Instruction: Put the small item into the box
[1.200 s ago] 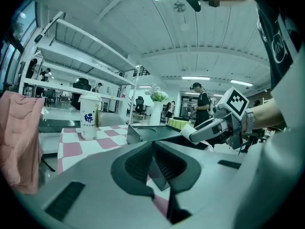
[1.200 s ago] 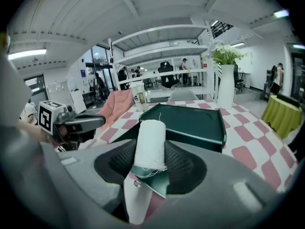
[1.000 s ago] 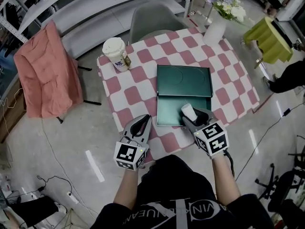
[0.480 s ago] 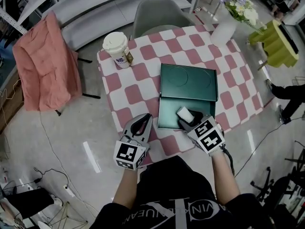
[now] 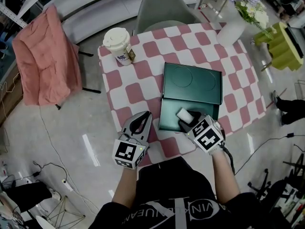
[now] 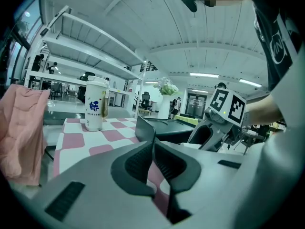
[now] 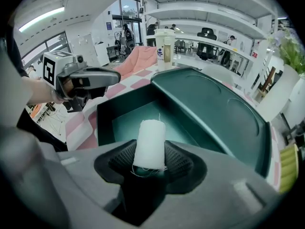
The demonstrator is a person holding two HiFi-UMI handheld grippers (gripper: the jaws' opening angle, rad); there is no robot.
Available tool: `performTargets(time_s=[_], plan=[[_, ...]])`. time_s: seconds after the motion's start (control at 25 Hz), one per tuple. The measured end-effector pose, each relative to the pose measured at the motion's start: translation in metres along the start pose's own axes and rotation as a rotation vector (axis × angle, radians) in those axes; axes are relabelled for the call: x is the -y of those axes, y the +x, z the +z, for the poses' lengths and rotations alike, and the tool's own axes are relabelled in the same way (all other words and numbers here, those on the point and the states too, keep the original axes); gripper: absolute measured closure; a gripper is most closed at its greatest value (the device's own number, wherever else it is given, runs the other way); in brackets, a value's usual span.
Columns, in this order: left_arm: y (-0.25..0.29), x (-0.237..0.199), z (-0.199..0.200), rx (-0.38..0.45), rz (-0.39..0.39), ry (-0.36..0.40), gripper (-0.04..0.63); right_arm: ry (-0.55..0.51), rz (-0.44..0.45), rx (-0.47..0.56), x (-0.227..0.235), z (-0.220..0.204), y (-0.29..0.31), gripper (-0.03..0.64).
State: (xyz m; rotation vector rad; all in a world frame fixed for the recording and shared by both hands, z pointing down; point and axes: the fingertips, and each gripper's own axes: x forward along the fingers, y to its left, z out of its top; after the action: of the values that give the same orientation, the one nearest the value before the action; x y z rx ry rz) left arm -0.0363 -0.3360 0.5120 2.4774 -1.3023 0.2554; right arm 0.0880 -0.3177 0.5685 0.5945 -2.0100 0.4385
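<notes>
A: Right gripper (image 7: 150,159)?
B: Jaws clamped on the small white roll (image 7: 150,142), which is held over the near end of the open green box (image 5: 167,119). The lid (image 5: 193,82) stands open beyond.

A: Left gripper (image 6: 153,151)?
B: Jaws together, nothing between them. It sits just left of the box, at the table's near edge.

A: Surface, room?
B: Pink-and-white checked cloth (image 5: 138,75), with a lidded paper cup (image 5: 116,44) well beyond the left gripper. Past the table is a grey chair (image 5: 159,13). Far left is a draped pink cloth (image 5: 40,56). White shelving (image 6: 86,37).

Left gripper (image 5: 143,118) sits near the body, fingers (image 6: 141,162) pressed together; right gripper (image 5: 185,121) reaches forward, fingers clamping the small item (image 7: 150,144).
</notes>
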Motion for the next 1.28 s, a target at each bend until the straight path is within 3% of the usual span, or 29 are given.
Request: performTargets(time_s=[0.48,1.28], plan=[[0.004,-0.005,0.0,0.0,0.012,-0.014,0.575,-0.026,0.05,-0.007,-0.003,0.0,0.008,0.434],[-0.011,-0.002,0.005,0.022,-0.004,-0.018,0.575,-0.002,-0.009,0.075,-0.008,0.014,-0.009,0.423]])
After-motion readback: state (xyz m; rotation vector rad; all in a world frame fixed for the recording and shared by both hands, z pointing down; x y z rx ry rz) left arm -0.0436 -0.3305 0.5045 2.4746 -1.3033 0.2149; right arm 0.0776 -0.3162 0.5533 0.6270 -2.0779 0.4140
